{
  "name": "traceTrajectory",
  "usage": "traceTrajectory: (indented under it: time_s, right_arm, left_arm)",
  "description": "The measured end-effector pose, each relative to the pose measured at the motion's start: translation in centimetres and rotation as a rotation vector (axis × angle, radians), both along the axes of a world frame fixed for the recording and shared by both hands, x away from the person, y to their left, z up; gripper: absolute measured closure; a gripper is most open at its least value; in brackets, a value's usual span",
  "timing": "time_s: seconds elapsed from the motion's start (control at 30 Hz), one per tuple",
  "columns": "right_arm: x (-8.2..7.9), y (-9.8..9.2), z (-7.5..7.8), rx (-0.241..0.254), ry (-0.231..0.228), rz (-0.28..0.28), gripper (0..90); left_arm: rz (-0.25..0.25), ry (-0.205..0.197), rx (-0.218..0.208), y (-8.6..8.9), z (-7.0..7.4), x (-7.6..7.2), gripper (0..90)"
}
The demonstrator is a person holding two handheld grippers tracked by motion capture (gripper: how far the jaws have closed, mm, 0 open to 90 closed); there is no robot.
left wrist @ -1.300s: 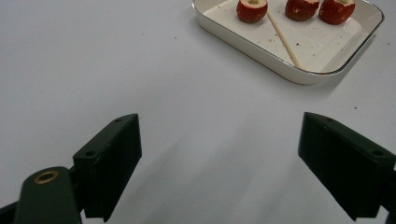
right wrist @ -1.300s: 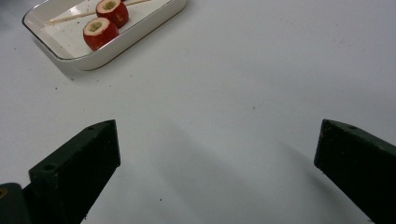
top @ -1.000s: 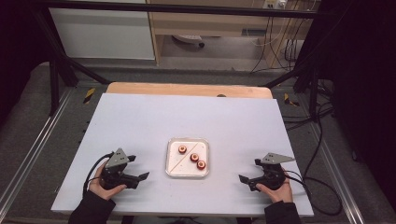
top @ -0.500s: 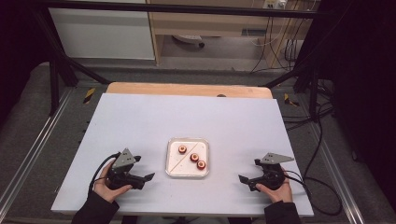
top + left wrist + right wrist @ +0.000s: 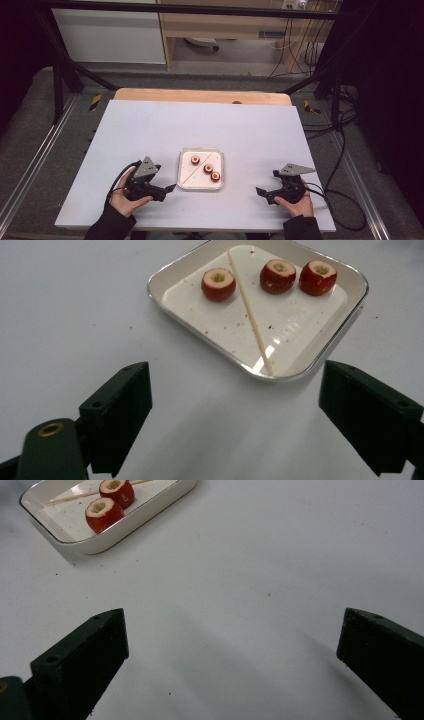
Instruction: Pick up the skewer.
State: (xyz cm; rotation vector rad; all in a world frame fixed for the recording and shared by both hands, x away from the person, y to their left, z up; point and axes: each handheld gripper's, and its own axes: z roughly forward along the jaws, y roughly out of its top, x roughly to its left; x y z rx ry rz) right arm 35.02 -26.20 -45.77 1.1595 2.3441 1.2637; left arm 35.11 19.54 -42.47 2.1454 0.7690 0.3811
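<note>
A shallow white square tray [image 5: 200, 185] lies near the table's front middle. It holds three red cored fruit pieces [image 5: 208, 169] and a thin wooden skewer [image 5: 189, 173]. My left gripper [image 5: 165, 192] rests just left of the tray, open and empty, pointing at it. In the left gripper view the tray [image 5: 190, 317], the fruit pieces [image 5: 218, 284] and the skewer [image 5: 250, 315] lie ahead of the spread jaws of the left gripper [image 5: 235, 415]. My right gripper [image 5: 267, 183] stands open and empty to the tray's right. Its own view, past the right gripper [image 5: 230, 665], catches the tray's corner [image 5: 125, 526] with two fruit pieces [image 5: 104, 514].
The white tabletop [image 5: 200, 125] stretches bare behind the tray to a wooden strip [image 5: 200, 96] at the far edge. Black cables [image 5: 345, 200] trail off the right side. Dark frame bars [image 5: 60, 85] stand beyond the table's corners.
My left gripper has slid to the right, closer to the tray. The right gripper has stayed where it was.
</note>
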Motion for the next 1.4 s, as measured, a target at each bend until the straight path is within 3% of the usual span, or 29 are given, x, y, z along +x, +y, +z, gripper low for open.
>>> traceTrajectory:
  time_s: [0.23, 0.4, 0.5, 0.63, 0.77, 0.97, 1.07, 1.4]
  right_arm:
    - [0.0, 0.0, -0.1, -0.006, 0.002, 0.003, 0.7]
    - [0.0, 0.1, -0.1, -0.004, 0.002, 0.003, 0.7]
    - [0.0, 0.1, -0.1, -0.004, 0.002, 0.003, 0.8]
    - [0.0, 0.1, -0.1, -0.008, 0.006, 0.006, 0.8]
    - [0.0, 0.1, -0.1, -0.006, 0.007, 0.007, 0.8]
    - [0.0, 0.1, -0.1, -0.005, 0.004, 0.006, 0.9]
    - [0.0, 0.1, -0.1, -0.005, 0.004, 0.006, 0.9]
    - [0.0, 0.1, -0.1, -0.006, 0.005, 0.009, 1.0]
  left_arm:
    - [-0.003, -0.002, 0.037, -3.1, 0.8, 0.7, 15.4]
    - [0.001, 0.018, 0.051, -4.3, 0.7, 1.5, 19.0]
    - [0.015, 0.04, 0.075, -5.3, 0.2, 2.1, 23.3]
    - [0.031, 0.073, 0.075, -5.9, -0.2, 2.6, 31.5]
    - [0.047, 0.074, 0.104, -6.8, -0.8, 2.8, 41.8]
    - [0.062, 0.075, 0.12, -7.1, -1.2, 2.7, 56.1]
    - [0.072, 0.082, 0.099, -7.0, -1.5, 2.7, 63.4]
    - [0.088, 0.076, 0.09, -7.2, -2.1, 2.5, 76.8]
